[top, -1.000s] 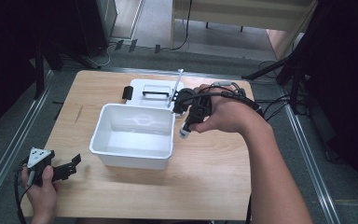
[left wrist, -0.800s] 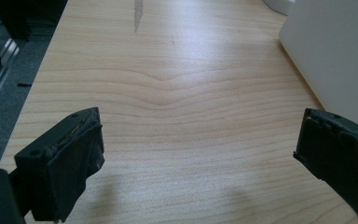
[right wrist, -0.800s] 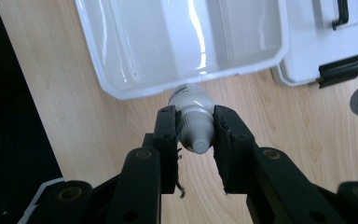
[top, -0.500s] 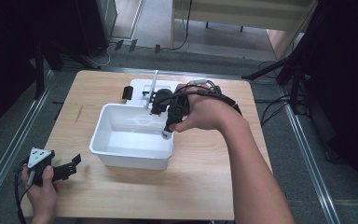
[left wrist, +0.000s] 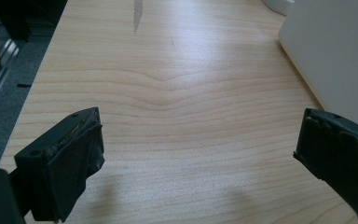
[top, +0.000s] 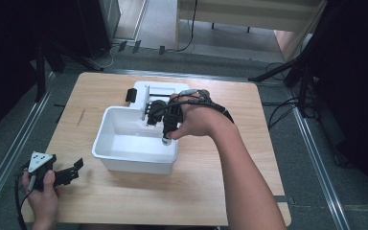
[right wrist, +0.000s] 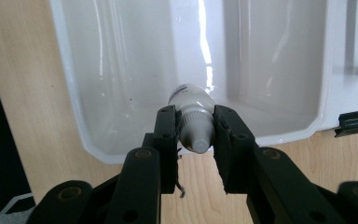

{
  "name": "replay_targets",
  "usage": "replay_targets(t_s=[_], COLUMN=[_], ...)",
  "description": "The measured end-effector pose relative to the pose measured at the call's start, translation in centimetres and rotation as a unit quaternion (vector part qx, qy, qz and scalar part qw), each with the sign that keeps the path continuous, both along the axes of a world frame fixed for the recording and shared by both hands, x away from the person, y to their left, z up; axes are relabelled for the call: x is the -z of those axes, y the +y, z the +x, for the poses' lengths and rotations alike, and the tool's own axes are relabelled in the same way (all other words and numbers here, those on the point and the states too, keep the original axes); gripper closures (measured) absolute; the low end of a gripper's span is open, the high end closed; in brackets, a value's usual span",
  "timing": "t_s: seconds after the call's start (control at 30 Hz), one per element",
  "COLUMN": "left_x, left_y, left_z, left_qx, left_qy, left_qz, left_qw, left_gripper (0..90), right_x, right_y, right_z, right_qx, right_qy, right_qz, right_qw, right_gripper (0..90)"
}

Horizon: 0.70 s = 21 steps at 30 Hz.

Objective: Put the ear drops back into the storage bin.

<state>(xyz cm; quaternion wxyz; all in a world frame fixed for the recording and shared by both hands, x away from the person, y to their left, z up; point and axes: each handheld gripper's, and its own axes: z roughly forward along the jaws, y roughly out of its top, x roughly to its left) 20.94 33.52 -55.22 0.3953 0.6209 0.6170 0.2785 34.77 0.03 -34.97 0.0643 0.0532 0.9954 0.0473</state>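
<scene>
Item one: we log a white tub near the middle of the wooden table, a white lid touching its far rim. Item two: the right gripper, fingers clamped on a small white bottle, hangs over the tub's near-right rim, bottle body toward the basin. Item three: the left gripper, fingers spread wide and holding nothing, sits at the table's near-left corner, well apart from the tub wall. Bare wood lies between them.
</scene>
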Motion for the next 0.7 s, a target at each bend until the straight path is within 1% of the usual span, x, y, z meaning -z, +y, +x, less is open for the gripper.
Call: replay_targets(t_s=[0.13,0.17,0.2,0.3,0.47,0.7], left_x=[0.0,0.0,0.0,0.0,0.0,0.0], left_y=[0.0,0.0,0.0,0.0,-0.1,-0.1], left_z=[0.0,0.0,0.0,0.0,0.0,0.0], left_qx=[0.000,0.000,0.000,0.000,0.000,0.000], left_qy=[0.000,0.000,0.000,0.000,0.000,0.000], left_qz=[0.000,0.000,-0.001,0.000,0.002,0.003], left_qw=[1.0000,1.0000,1.0000,1.0000,1.0000,1.0000], left_gripper=[1.4,1.4,1.4,1.4,1.4,1.4], right_x=[1.2,1.2,1.6,2.0,2.5,3.4], right_y=[0.0,0.0,0.0,0.0,-0.1,-0.5], right_z=[0.5,0.5,0.7,0.8,1.0,1.1], right_qx=[-0.004,-0.004,-0.001,-0.002,-0.002,0.004], right_qy=[0.004,0.004,0.007,0.009,0.009,0.010], right_qz=[-0.003,-0.003,-0.003,-0.005,-0.016,-0.018], right_qw=[1.0000,1.0000,1.0000,0.9999,0.9998,0.9998], right_gripper=[72.0,72.0,72.0,72.0,72.0,72.0])
